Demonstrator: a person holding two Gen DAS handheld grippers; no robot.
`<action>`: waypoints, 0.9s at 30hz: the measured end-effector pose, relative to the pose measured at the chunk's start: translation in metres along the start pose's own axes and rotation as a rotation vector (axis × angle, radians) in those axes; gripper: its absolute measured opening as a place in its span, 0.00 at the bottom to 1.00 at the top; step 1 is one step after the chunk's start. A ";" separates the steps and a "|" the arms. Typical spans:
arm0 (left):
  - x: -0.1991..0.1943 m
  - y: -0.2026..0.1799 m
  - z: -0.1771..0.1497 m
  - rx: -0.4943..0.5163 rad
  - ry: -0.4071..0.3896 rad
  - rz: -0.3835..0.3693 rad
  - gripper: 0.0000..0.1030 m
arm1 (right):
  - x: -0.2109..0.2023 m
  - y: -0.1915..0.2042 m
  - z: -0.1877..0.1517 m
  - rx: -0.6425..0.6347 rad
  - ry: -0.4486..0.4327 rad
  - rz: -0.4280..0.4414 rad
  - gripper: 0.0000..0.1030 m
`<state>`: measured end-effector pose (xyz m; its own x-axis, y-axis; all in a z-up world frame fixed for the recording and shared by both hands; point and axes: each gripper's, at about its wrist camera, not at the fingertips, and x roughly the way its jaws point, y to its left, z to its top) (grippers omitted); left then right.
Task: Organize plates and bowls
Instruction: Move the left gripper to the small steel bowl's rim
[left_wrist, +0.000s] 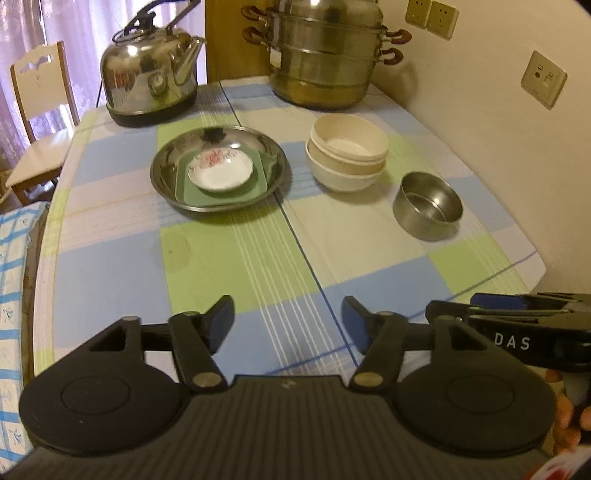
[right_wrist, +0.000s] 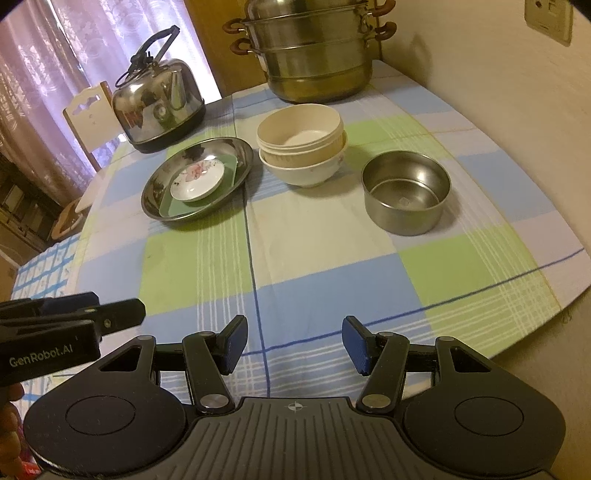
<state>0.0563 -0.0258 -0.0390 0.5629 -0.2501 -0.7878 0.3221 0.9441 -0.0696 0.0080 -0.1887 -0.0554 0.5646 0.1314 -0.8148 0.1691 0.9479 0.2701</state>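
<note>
Steel shows everywhere in the left wrist view. At twelve o'clock from the left gripper, a wide steel dish holds a green square plate, and a small flowered saucer sits on that plate. Toward one o'clock stands a stack of cream bowls, three nested, and just beside it at two o'clock a small steel bowl stands alone on the checked tablecloth. A steel kettle is at eleven o'clock by the far edge, a tiered steamer pot at twelve. The left gripper's blue-padded jaws stand apart over bare cloth with nothing between them. The right gripper pokes in from three o'clock.

In the right wrist view, the right gripper has its jaws parted too, gripping nothing, hanging over the cloth. The steel dish with the green plate and saucer lies at eleven o'clock, the bowl stack at twelve, the steel bowl at one. Kettle and steamer stand beyond. The left gripper enters at nine o'clock, seen side-on, with a person's fingers below it.
</note>
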 end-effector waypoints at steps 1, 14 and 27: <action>-0.001 -0.003 0.002 0.004 -0.018 0.010 0.76 | 0.001 -0.003 0.002 0.000 -0.001 0.000 0.55; 0.021 -0.048 0.039 -0.016 -0.101 -0.069 0.88 | 0.008 -0.069 0.038 0.041 -0.066 -0.010 0.55; 0.107 -0.105 0.061 -0.030 0.010 -0.090 0.63 | 0.045 -0.150 0.083 0.049 -0.033 -0.035 0.55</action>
<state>0.1292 -0.1649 -0.0788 0.5248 -0.3326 -0.7836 0.3484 0.9238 -0.1589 0.0752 -0.3488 -0.0901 0.5836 0.0879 -0.8072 0.2280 0.9364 0.2668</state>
